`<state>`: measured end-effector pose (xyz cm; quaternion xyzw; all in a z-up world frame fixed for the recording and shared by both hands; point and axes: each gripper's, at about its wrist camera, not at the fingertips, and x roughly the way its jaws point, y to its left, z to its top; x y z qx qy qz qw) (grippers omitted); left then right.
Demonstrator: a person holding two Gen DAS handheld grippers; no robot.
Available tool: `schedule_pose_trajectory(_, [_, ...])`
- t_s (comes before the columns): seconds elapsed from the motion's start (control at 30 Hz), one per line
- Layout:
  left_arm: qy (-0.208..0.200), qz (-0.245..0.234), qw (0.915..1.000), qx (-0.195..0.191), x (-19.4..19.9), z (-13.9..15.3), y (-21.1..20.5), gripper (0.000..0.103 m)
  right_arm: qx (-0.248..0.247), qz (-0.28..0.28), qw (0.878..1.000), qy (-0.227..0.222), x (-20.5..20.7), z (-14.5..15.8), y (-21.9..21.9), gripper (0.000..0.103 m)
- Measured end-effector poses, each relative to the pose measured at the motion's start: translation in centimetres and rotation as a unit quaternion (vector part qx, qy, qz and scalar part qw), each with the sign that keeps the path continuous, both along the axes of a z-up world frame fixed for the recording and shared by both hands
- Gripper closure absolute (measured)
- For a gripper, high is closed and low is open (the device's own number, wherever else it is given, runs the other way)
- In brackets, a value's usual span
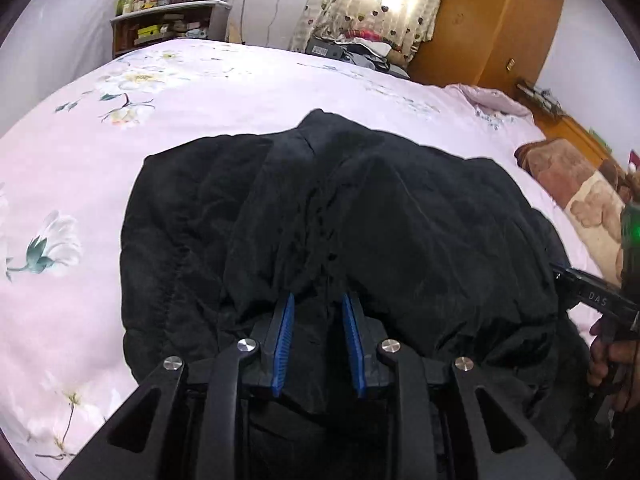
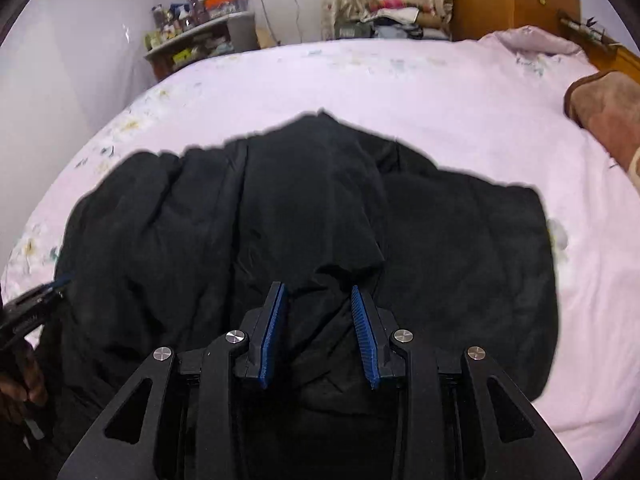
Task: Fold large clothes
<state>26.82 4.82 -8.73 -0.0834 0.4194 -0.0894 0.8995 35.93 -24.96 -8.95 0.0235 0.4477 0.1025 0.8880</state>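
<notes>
A large black padded jacket (image 1: 420, 220) lies spread on the pink floral bed sheet (image 1: 200, 92), its near hem bunched and lifted toward both cameras. My left gripper (image 1: 319, 300) has its blue pads closed on a thick fold of that hem. In the right wrist view the jacket (image 2: 160, 240) fills the middle, and my right gripper (image 2: 318, 290) pinches another gathered fold of the hem. The right gripper's body and a hand (image 1: 608, 356) show at the left view's right edge. The left gripper's tip (image 2: 36, 304) shows at the right view's left edge.
Bare pink sheet (image 2: 440, 100) stretches beyond the jacket. A brown patterned blanket (image 1: 568, 184) lies at the bed's right edge. Behind the bed stand a cluttered shelf (image 1: 168, 28), a pile of clothes (image 1: 360, 48) under a heart-print curtain, and a wooden wardrobe (image 1: 492, 28).
</notes>
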Motion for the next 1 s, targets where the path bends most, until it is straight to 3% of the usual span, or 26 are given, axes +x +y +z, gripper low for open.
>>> schedule_pose_trajectory(0.13, [0.007,0.002,1.0,0.003,-0.4,1.5,-0.5,0.077,-0.011,-0.008,1.0,-0.003,-0.8,1.8,0.4,0.069])
schedule_pose_trajectory(0.3, [-0.012,-0.011,0.9992,-0.037,-4.0,4.0,-0.9,0.076,0.008,0.01,1.0,-0.027,-3.4,3.9,2.5,0.069])
schedule_pose_trajectory(0.4, [0.01,-0.029,0.999,-0.032,-5.7,2.3,-1.9,0.071,0.03,0.037,0.999,-0.007,-5.3,2.3,4.4,0.069])
schedule_pose_trajectory(0.5, [0.032,-0.031,0.9989,-0.01,-5.7,-0.1,-2.5,0.071,0.014,0.051,0.998,0.034,-5.2,-0.8,6.4,0.069])
schedule_pose_trajectory(0.63, [0.032,-0.03,0.999,-0.006,-5.7,-0.2,-2.7,0.071,0.005,0.055,0.997,0.046,-4.8,-2.5,6.4,0.069])
schedule_pose_trajectory(0.8, [0.039,-0.03,0.9988,-0.002,-6.1,1.4,-2.8,0.071,-0.009,0.053,0.998,0.039,-5.4,-0.6,6.3,0.069])
schedule_pose_trajectory(1.0, [0.02,-0.029,0.9994,-0.006,-9.2,4.2,-2.8,0.071,-0.009,0.049,0.999,0.011,-9.2,2.5,5.7,0.068])
